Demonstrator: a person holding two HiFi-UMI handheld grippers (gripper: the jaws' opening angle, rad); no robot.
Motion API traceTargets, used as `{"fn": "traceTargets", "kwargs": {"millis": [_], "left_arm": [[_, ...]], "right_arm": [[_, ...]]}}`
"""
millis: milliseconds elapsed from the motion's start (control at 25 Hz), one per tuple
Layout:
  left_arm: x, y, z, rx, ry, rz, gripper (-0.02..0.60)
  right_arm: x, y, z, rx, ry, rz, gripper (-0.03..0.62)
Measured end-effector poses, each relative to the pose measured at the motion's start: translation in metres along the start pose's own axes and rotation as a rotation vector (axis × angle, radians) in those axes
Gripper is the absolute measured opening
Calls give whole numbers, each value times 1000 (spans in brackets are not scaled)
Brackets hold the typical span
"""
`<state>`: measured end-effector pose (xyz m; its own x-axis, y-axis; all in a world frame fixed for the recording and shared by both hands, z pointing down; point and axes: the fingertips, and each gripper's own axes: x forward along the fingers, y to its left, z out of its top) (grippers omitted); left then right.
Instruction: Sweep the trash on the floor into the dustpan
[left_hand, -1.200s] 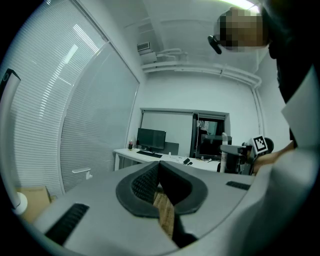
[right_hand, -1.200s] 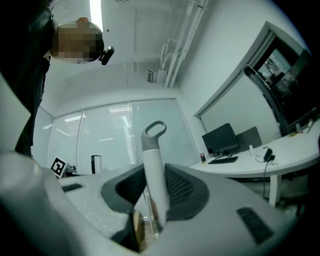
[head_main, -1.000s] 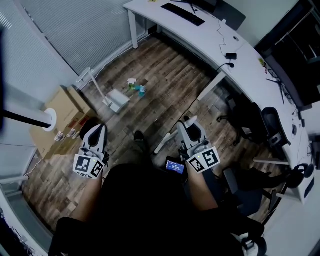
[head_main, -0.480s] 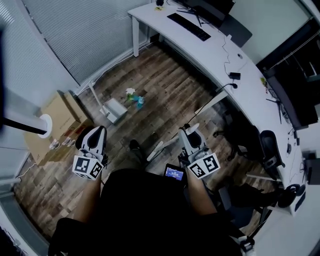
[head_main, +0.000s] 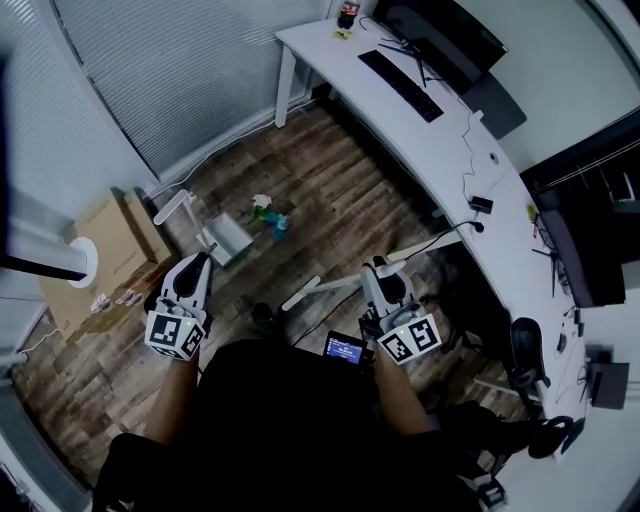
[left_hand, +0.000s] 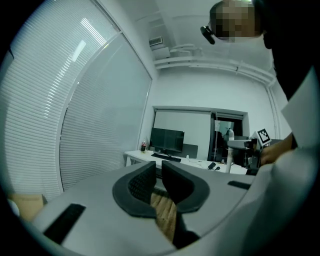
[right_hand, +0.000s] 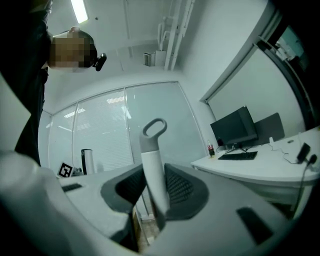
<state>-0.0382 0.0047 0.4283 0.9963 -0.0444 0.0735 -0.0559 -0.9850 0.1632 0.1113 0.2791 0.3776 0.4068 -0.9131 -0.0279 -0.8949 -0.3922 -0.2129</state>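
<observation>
Wooden floor (head_main: 330, 190) bears one dustpan (head_main: 230, 238); right gripper (head_main: 374, 270) pinches one broom handle (right_hand: 151, 162), left gripper (left_hand: 158, 176) just parting, empty.

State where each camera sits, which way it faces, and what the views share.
Head view: on the person's head, looking steeply down at floor, dustpan and trash; shows forearms, left tool, right tool.
Left gripper view: on the left tool, facing toward the desk; its jaws, just opening, hold nothing.
Right gripper view: on the right tool, facing the blinds; jaws shut on a white handle.
Shared: all three show the monitor.
</observation>
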Motion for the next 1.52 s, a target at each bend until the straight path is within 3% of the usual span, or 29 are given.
{"fn": "traceTargets", "kwargs": {"millis": [520, 880, 1200, 1520], "left_arm": [[63, 94, 13, 0, -15, 44, 52], [80, 134, 18, -1, -4, 135, 63], [110, 166, 16, -16, 12, 291, 71], [142, 181, 30, 18, 74, 485, 101]], "right_arm": [[128, -58, 31, -82, 18, 26, 104], [204, -96, 36, -44, 25, 70, 104], [280, -124, 30, -4, 38, 323, 104], [344, -148, 50, 84, 26, 726, 104]]}}
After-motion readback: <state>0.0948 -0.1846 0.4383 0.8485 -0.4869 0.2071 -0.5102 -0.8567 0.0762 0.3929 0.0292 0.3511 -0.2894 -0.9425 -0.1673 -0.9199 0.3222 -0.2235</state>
